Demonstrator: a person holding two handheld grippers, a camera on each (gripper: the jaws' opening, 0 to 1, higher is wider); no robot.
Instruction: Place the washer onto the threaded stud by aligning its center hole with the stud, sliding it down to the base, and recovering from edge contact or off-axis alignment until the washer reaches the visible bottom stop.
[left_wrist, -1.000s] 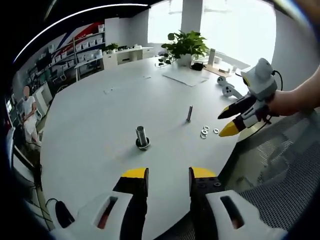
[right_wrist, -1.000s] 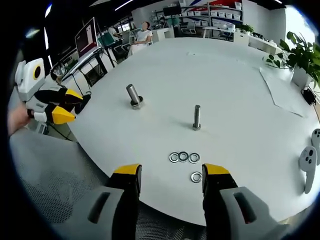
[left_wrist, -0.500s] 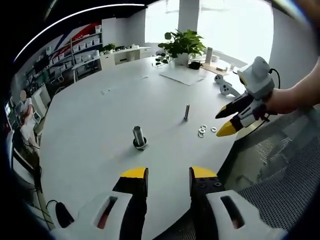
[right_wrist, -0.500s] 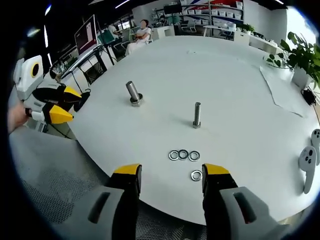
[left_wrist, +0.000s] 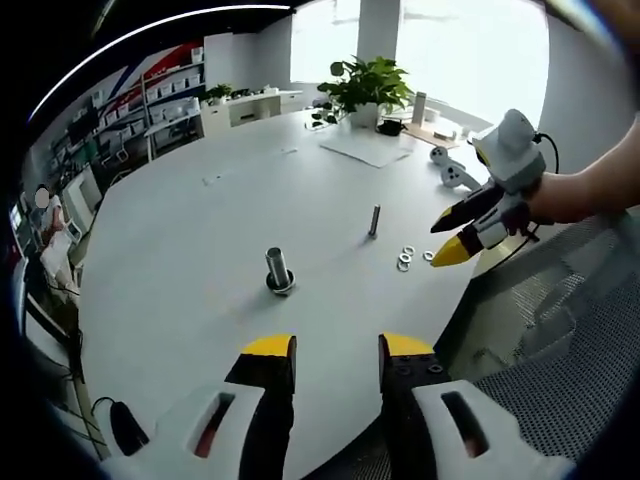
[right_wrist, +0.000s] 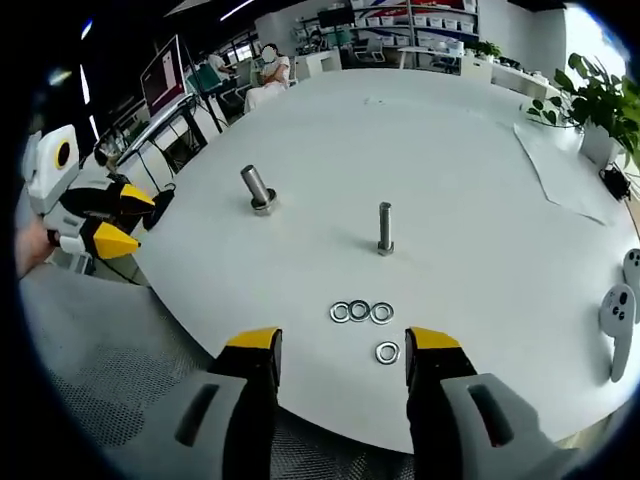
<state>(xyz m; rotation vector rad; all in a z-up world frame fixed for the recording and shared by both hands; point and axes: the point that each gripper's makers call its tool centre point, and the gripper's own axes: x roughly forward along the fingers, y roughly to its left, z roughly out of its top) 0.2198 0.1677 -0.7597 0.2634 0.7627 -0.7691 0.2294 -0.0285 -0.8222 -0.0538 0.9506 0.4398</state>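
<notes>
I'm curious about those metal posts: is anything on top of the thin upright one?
Nothing: the thin threaded metal stud stands bare on the white table. Four small metal washers lie flat nearer the right hand-held gripper, none threaded on.

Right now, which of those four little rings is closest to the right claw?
The lone washer, lying apart from the row of three and nearest the right claw, between its open jaws in the right gripper view.

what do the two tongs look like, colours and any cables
Both tongs are alike: white moulded bodies, black jaws with yellow tips. The left tongs and right tongs show slotted white shells at the bottom of their own views. Seen from the left gripper view, the right tongs carry a black cable behind them. The forearm holding them is bare, with no sleeve visible.
</notes>
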